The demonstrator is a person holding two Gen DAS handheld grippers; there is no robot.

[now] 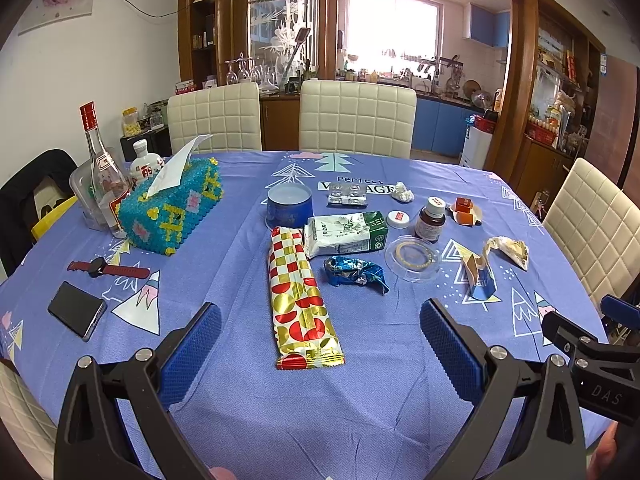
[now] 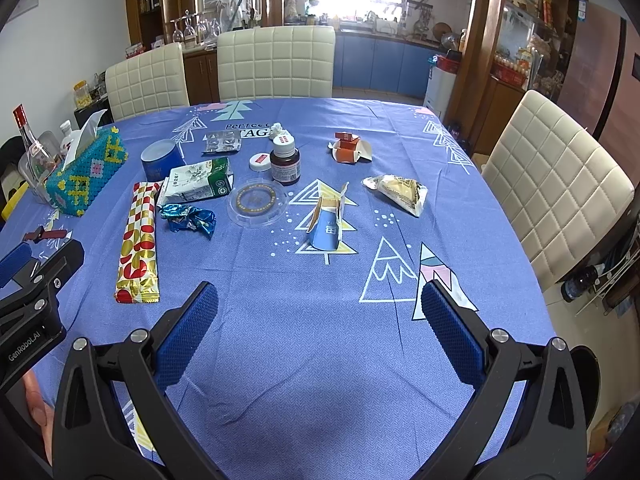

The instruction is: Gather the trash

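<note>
hovering over the near edge of the blue patterned tablecloth (image 1: 248, 400) with both tools, nothing picked up. left gripper (image 1: 320, 344) has its blue ribbed fingers (image 1: 192, 356) spread wide apart and empty, pointing at the long red, gold and white checkered snack wrapper (image 1: 302, 300) that lies flat just ahead between them, not touching. right gripper (image 2: 320, 320) is the same deal, fingers (image 2: 452, 336) wide apart over bare cloth, holding nothing. trash is scattered across the middle of the table: a crumpled shiny blue foil wrapper (image 1: 354, 274) just right of the checkered one, a squashed white and green carton (image 1: 346, 234) behind it, a torn blue paper cup (image 2: 328, 224) tipped on its side, a crinkled cream plastic bag (image 2: 398, 192) further right, an empty silver blister pack (image 1: 347, 194), a small wad of white tissue (image 1: 402, 192) and a torn orange cardboard box (image 2: 348, 148) toward the far side. mixed in are a clear round plastic lid (image 2: 257, 200), a brown glass pill bottle (image 2: 285, 162) with its white cap (image 2: 259, 161) lying beside it, and a round blue tin (image 1: 289, 204). off to the left sit a beaded turquoise tissue box (image 1: 172, 208), a clear glass bottle with a red cap (image 1: 102, 168), a dark red wristwatch (image 1: 106, 268) and a black phone (image 1: 76, 315). cream quilted chairs (image 1: 356, 118) stand around the table.
</note>
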